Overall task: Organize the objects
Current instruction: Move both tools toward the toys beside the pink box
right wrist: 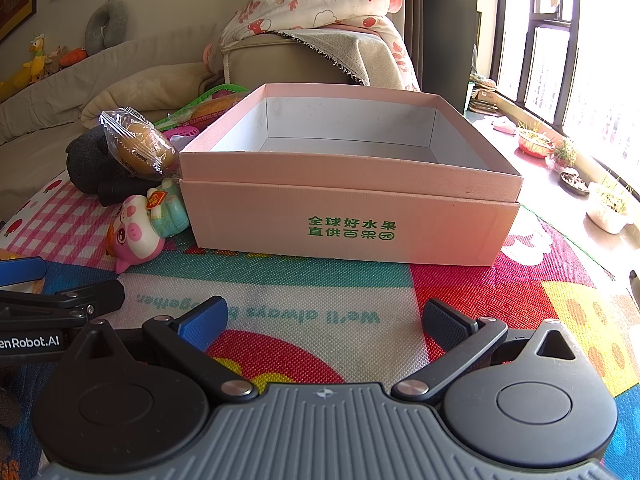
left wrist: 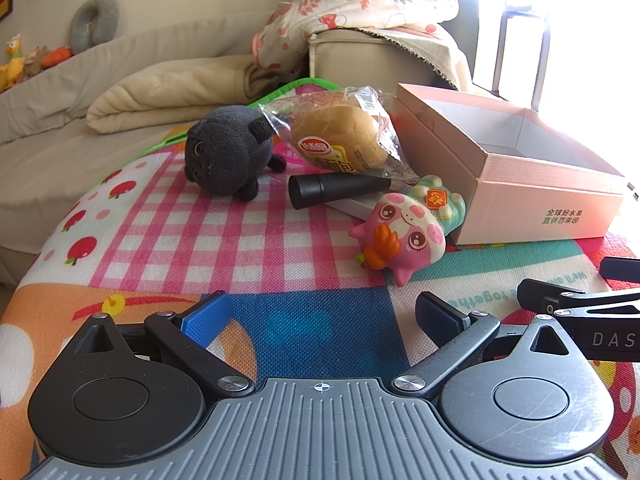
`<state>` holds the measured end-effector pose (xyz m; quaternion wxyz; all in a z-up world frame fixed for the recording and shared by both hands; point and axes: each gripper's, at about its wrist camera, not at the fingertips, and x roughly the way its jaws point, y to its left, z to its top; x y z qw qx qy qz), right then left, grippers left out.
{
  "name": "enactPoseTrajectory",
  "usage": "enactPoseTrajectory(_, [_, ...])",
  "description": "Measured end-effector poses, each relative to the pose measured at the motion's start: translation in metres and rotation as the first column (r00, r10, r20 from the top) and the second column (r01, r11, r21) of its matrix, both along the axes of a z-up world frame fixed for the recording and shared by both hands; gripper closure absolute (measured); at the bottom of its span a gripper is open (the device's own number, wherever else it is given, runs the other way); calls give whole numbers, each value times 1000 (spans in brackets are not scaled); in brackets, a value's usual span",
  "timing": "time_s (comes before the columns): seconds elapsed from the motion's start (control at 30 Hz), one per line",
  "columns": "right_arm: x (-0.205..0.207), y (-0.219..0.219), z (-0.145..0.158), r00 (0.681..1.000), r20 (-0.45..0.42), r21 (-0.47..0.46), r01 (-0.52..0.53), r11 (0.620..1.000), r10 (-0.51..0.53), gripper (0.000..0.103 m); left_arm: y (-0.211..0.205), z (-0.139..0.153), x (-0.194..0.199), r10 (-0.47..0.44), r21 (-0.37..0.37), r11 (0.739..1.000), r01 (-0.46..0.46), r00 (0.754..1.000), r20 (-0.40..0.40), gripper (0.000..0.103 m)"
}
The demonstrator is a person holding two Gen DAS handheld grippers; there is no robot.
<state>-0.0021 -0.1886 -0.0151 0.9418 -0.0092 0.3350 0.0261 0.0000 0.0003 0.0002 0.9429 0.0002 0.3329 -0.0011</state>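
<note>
An open, empty pink box [right wrist: 352, 216] stands on the colourful mat; it also shows at the right of the left wrist view [left wrist: 532, 196]. Left of it lie a grey plush cat [left wrist: 228, 156], a wrapped bread bun [left wrist: 340, 136], a black cylinder [left wrist: 336, 190] and a pink pig toy [left wrist: 404, 232]. The pig toy [right wrist: 140, 228] and bun [right wrist: 140, 146] also show in the right wrist view. My left gripper [left wrist: 322, 316] is open and empty, short of the toys. My right gripper [right wrist: 324, 320] is open and empty, in front of the box.
A beige sofa [left wrist: 120, 80] with a folded blanket and a floral quilt [left wrist: 360, 4] stands behind the mat. A window sill with small plant pots [right wrist: 568, 160] runs along the right. The other gripper's fingers [left wrist: 580, 304] reach in at the right edge.
</note>
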Motion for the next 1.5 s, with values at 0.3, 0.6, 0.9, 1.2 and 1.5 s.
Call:
enactPoseTrajectory(0.3, [1, 0, 0, 1000, 0, 0, 0, 1000, 0, 0, 0, 0, 0, 0, 1, 1000, 0, 1000, 0, 1])
enactPoseTrajectory(0.6, [1, 0, 0, 1000, 0, 0, 0, 1000, 0, 0, 0, 0, 0, -1, 1, 1000, 1, 1000, 0, 1])
enactPoseTrajectory(0.9, [-1, 0, 1, 1000, -1, 2, 0, 1000, 0, 0, 0, 0, 0, -1, 2, 1000, 1, 1000, -1, 1])
enactPoseTrajectory(1.2, [0, 0, 0, 1000, -1, 7, 0, 1000, 0, 0, 0, 0, 0, -1, 2, 1000, 1, 1000, -1, 1])
enactPoseTrajectory(1.5, [9, -3, 5, 995, -80, 5, -65, 998, 65, 0, 0, 0, 0, -2, 2, 1000, 2, 1000, -1, 1])
